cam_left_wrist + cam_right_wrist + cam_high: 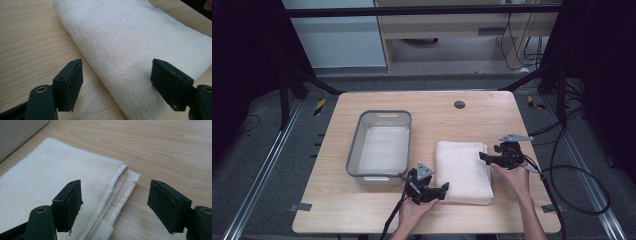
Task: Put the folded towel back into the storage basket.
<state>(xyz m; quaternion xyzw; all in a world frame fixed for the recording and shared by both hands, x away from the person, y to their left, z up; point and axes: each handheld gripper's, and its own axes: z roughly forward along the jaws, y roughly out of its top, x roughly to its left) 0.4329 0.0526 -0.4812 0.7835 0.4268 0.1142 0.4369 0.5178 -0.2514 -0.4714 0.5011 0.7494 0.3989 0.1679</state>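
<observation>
On bench: folded towel [463, 171], grey bin [380, 145] beside it
left tongs [438, 190]: open, straddling folded edge
right tongs [486, 156]: open over layered hems
risk: right pinches top layer alone, fold peels open

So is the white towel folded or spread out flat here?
Folded. The towel lies as a thick compact rectangle on the table, and the right gripper view shows several stacked hemmed layers at its corner.

Folded towel [140, 47] cropped by left gripper view's top and right edges; grey bin [17, 135] mostly off-frame.
</observation>
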